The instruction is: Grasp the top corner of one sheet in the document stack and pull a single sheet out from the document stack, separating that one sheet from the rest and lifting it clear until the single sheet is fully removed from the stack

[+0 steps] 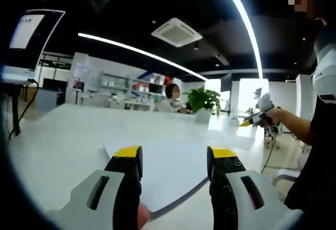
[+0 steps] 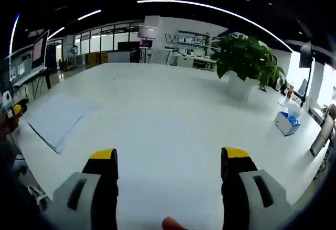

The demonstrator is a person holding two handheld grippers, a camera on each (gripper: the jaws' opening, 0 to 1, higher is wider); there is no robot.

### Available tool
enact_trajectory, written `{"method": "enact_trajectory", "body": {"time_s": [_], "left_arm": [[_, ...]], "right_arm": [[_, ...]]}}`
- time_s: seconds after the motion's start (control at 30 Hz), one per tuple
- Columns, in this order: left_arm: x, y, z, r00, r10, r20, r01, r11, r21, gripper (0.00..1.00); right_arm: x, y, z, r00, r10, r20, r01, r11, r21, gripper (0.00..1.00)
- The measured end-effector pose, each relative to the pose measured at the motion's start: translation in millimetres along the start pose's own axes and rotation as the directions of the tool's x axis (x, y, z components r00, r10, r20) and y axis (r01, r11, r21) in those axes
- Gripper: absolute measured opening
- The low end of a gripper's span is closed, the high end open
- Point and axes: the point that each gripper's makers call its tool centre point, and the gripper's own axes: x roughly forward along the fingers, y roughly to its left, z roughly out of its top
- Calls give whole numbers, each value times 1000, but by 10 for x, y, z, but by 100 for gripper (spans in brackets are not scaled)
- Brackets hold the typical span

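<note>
The left gripper (image 1: pixel 175 154) has its jaws spread apart, holding nothing; the stack (image 1: pixel 173 175) lies on the table (image 1: pixel 63 135) between them. The right gripper (image 2: pixel 170 156) is also released, with a plant (image 2: pixel 245 62) and a tissue box (image 2: pixel 287 123) far ahead to its right.
</note>
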Motion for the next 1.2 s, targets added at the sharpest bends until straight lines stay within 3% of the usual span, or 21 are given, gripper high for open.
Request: {"method": "enact_trajectory", "body": {"time_s": [0.17, 0.27, 0.3, 0.43, 0.5, 0.57, 0.63, 0.8, 1.07, 1.2], "left_arm": [[-13, 12, -8, 1000, 3, -7, -3, 1000, 5, 50], [-1, 51, -109, 996, 38, -84, -27, 992, 126, 50], [6, 51, -135, 994, 41, -103, -26, 989, 143, 50], [30, 17, -110, 996, 26, -90, -15, 993, 114, 50], [37, 3, -99, 996, 17, -84, -8, 995, 100, 49], [58, -12, -116, 994, 14, -111, -2, 993, 114, 50], [75, -36, -102, 991, 2, -137, 16, 991, 130, 50], [126, -83, -27, 987, -31, -155, 55, 987, 149, 50], [281, -206, 22, 978, -85, -190, 126, 968, 216, 51], [332, -314, -43, 959, -127, -253, 200, 936, 289, 50]], "right_arm": [[-22, 259, 87, 993, 65, 96, -73, 994, 78, 75], [-43, 404, 31, 991, 89, 100, -96, 992, 77, 67], [-46, 473, 3, 990, 103, 99, -110, 991, 76, 68], [-82, 698, -72, 984, 138, 116, -148, 985, 85, 74], [-114, 743, -65, 982, 126, 139, -135, 989, 54, 72], [-181, 716, -12, 983, 78, 167, -64, 994, -85, 68], [-251, 720, 21, 983, 38, 182, -11, 989, -150, 68], [-373, 900, 79, 966, 83, 245, -56, 992, -114, 69], [-306, 1161, -125, 963, 160, 216, -145, 986, -85, 74], [-424, 1254, 124, 915, 198, 351, -203, 979, -25, 58]]}}
